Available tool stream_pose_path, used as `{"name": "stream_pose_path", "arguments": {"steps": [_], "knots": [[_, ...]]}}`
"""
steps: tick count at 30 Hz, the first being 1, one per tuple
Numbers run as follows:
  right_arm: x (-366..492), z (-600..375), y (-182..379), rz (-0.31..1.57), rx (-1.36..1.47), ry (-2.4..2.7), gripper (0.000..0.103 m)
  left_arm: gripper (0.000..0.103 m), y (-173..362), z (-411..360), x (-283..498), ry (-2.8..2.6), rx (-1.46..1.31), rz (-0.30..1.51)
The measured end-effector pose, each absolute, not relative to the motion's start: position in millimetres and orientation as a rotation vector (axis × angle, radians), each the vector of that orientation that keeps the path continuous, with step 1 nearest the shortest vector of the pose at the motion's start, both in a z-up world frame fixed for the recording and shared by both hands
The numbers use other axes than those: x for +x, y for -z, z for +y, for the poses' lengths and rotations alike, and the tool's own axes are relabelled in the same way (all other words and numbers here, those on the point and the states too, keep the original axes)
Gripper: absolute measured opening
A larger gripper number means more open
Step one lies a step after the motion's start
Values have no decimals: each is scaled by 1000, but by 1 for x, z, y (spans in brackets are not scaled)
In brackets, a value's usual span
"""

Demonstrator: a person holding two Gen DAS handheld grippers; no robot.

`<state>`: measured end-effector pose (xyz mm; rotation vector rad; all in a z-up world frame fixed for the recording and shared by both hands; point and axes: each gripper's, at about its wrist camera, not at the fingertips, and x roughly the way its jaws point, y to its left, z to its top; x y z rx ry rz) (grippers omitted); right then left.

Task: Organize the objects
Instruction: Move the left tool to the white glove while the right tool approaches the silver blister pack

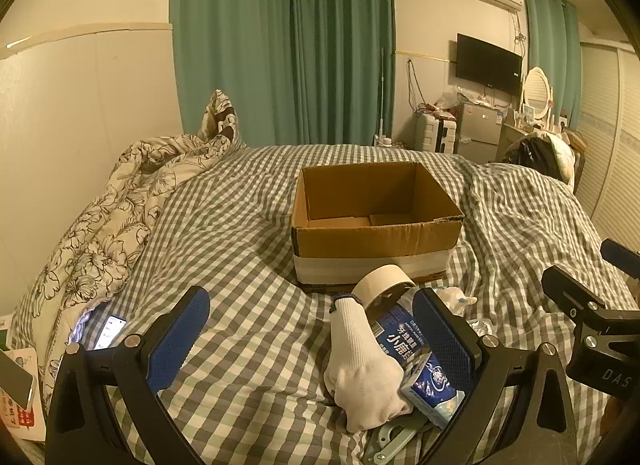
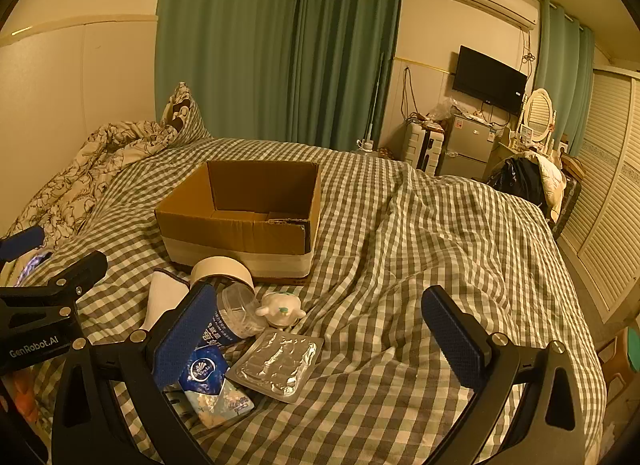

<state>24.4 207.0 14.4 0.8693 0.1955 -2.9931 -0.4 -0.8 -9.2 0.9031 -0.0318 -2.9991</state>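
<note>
The left claw [image 1: 312, 339] has a black frame of two curved arms that spread into a Y shape, each arm cut through with a narrow triangular opening. Round silver screws sit at the joints near each finger. The fingers [image 1: 178, 335] are flat black plates faced with blue pads bearing a fine dotted grip texture. The right claw [image 2: 320, 339] has the same build: black forked arms, silver screw heads, blue textured pads [image 2: 454, 339]. Seen from the right wrist camera, the left claw's black body carries white lettering, "GenRobot.AI". Seen from the left wrist camera, the right claw's body shows pale letters "DAS" and more silver screws.
</note>
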Motion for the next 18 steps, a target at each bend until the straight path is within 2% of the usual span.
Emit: {"name": "stream_pose_path", "arguments": {"steps": [18], "knots": [[26, 207, -14, 203, 868, 2992, 103, 103, 12, 1, -1, 3001, 924, -37]]}}
